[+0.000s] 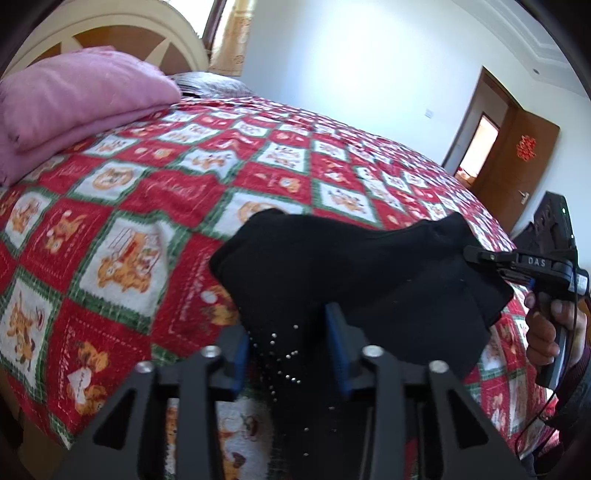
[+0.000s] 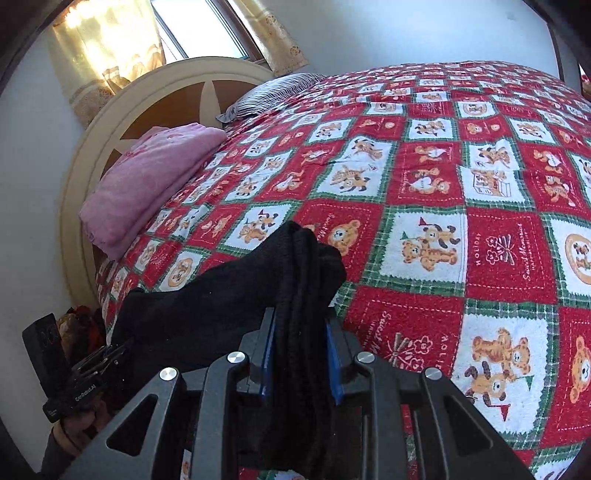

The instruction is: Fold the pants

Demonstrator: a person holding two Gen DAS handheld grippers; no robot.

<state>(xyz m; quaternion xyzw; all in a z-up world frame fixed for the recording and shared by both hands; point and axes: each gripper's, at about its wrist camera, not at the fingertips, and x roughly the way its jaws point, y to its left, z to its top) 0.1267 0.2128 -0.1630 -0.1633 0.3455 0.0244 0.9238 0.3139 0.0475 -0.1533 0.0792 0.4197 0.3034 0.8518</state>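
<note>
Partly done. Black, soft knit pants (image 1: 354,273) already doubled into a thick bundle, draped over the red patchwork bear quilt (image 1: 155,192). Right gripper (image 2: 300,354) clamped on bunched layers between its pads. Left gripper (image 1: 291,354) parted, cloth lying loose between. Left: releasing, flattening, perhaps one more fold.

White walls, sunlit curtained window (image 2: 207,33), brown door (image 1: 524,162) — cream headboard (image 2: 110,122) behind.
</note>
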